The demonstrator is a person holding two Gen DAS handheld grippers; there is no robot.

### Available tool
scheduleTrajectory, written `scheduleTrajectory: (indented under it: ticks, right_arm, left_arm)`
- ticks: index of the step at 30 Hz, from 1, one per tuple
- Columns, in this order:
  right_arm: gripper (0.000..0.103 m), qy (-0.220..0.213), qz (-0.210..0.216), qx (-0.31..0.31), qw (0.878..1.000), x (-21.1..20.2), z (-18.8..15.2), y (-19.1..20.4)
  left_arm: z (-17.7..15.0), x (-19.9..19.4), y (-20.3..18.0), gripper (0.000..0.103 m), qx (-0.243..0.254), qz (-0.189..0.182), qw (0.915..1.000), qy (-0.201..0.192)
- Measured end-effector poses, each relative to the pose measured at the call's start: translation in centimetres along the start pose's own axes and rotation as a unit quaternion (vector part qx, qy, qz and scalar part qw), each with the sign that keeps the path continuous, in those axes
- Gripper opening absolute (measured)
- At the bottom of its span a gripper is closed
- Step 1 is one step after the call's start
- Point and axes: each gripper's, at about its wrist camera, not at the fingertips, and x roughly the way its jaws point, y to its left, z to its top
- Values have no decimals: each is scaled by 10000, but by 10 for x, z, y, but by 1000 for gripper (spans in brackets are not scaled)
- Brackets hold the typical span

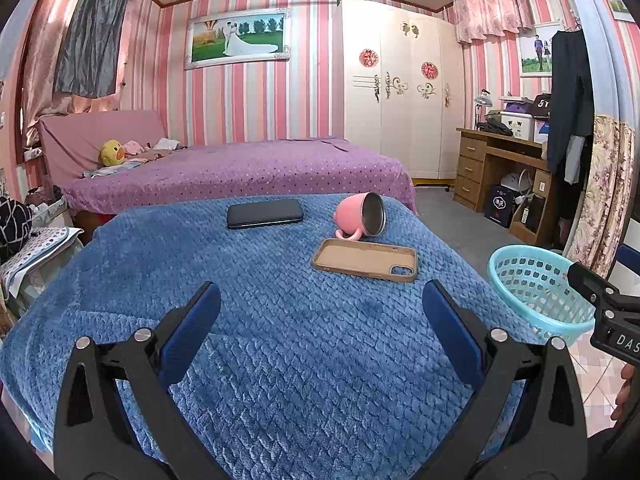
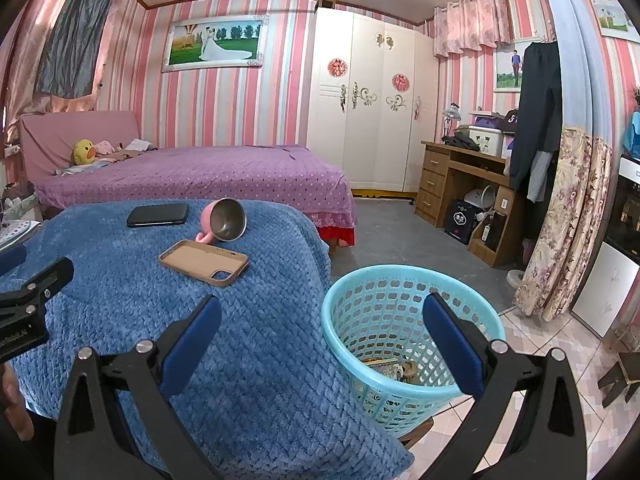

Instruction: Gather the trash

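A light-blue plastic basket (image 2: 400, 320) stands on the floor at the right edge of a table draped in a blue blanket (image 2: 248, 360); crumpled paper scraps (image 2: 396, 368) lie at its bottom. My right gripper (image 2: 322, 334) is open above the basket's near rim, nothing between its fingers. My left gripper (image 1: 322, 320) hovers open and empty over the blanket (image 1: 280, 320). In the left wrist view the basket (image 1: 536, 292) shows at the right, beside part of the right gripper's body. No loose trash shows on the blanket.
On the blanket lie a tan phone case (image 1: 366, 259), a tipped pink mug (image 1: 362, 216) and a black phone (image 1: 265, 213). A purple bed (image 1: 248, 172) stands behind, with a white wardrobe (image 1: 400, 92) and wooden desk (image 1: 496, 168) to the right. Tiled floor (image 2: 540, 360) surrounds the basket.
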Motion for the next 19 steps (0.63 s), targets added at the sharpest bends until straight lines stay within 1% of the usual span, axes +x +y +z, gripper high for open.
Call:
scheduleTrajectory:
  ticks: [19]
  right_arm:
    - [98,20,21,-16,10000,0,-1,1]
  left_arm:
    - [0,0,3,98,-10,17,10000,-14]
